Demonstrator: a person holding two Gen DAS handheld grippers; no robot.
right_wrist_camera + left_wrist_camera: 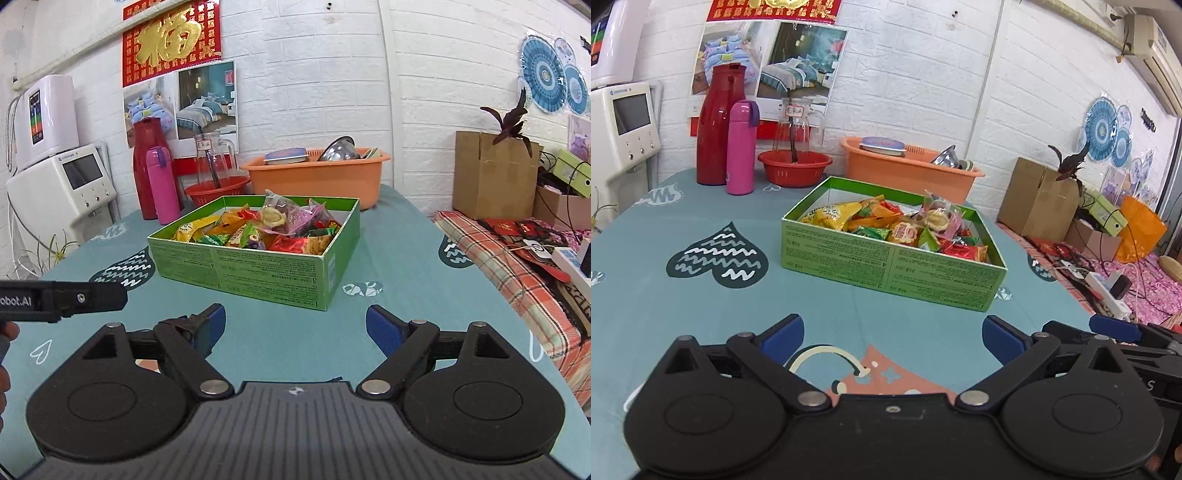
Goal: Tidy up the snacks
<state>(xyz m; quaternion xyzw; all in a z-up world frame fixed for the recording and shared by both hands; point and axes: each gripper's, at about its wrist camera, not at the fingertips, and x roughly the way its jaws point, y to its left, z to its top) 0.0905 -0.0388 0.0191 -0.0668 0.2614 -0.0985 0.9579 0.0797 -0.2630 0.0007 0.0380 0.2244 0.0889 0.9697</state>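
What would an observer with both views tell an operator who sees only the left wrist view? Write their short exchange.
Operator: Is the right gripper open? I see only its edge.
Observer: Yes, open and empty, short of the box.
Operator: My view cuts off the banner. What is on it?
Observer: A large gold character on red.

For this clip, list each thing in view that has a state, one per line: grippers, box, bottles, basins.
Left gripper: open, empty, above the table.
Right gripper: open, empty.
Green box: lidless, filled with wrapped snacks.
Red thermos: upright, lid on.
Pink bottle: upright, capped.
Glass pitcher: upright in the red basin.
Orange basin: holding dishes.
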